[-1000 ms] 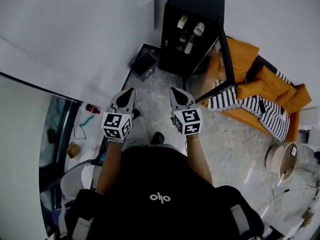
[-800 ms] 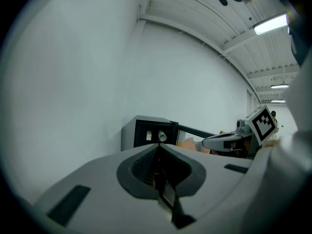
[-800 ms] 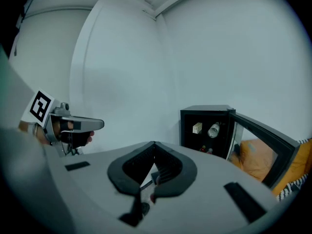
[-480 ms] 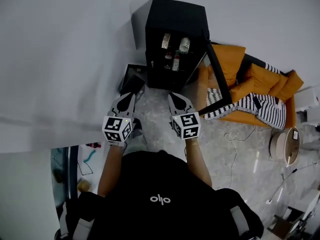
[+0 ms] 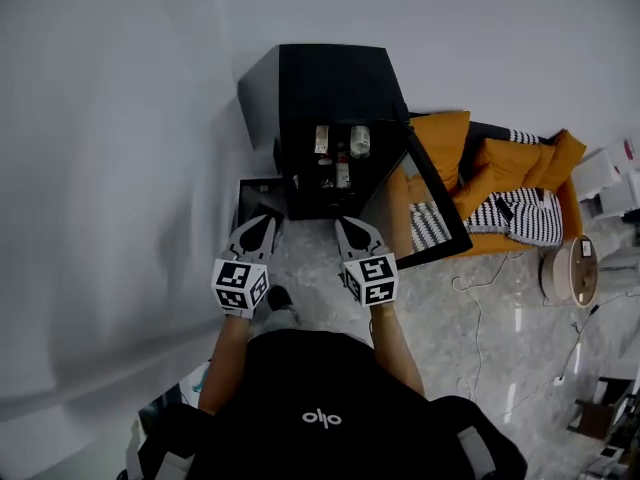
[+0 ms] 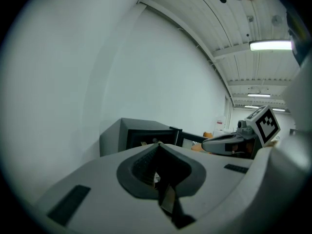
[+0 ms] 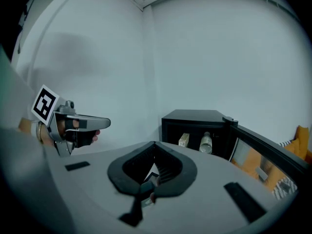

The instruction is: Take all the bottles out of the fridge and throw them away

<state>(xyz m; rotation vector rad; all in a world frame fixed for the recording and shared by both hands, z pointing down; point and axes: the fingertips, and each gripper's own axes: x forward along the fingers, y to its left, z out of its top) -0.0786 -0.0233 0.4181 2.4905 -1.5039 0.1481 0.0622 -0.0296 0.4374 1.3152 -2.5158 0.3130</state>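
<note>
A black mini fridge (image 5: 330, 88) stands against the white wall with its door (image 5: 432, 200) swung open to the right. On its shelves lie a clear bottle (image 5: 359, 141), a pale carton-like item (image 5: 322, 139) and a smaller bottle (image 5: 342, 174) lower down. My left gripper (image 5: 264, 221) and right gripper (image 5: 349, 224) are held side by side just short of the fridge, both shut with nothing in them. In the right gripper view the fridge (image 7: 195, 118) shows the bottle (image 7: 206, 143) beyond my shut gripper (image 7: 154, 143). In the left gripper view the shut gripper (image 6: 157, 144) points at the fridge (image 6: 127, 134).
A dark bin (image 5: 254, 190) sits on the floor left of the fridge. An orange sofa (image 5: 497, 163) with a striped blanket (image 5: 515, 216) lies behind the open door. A round stool (image 5: 571, 271) and loose cables (image 5: 474, 298) are on the marble floor at right.
The person has walked up to the fridge, which now sits nearer and centred above both grippers. The glass partition and clutter at the left have left the view. Both grippers stayed shut.
</note>
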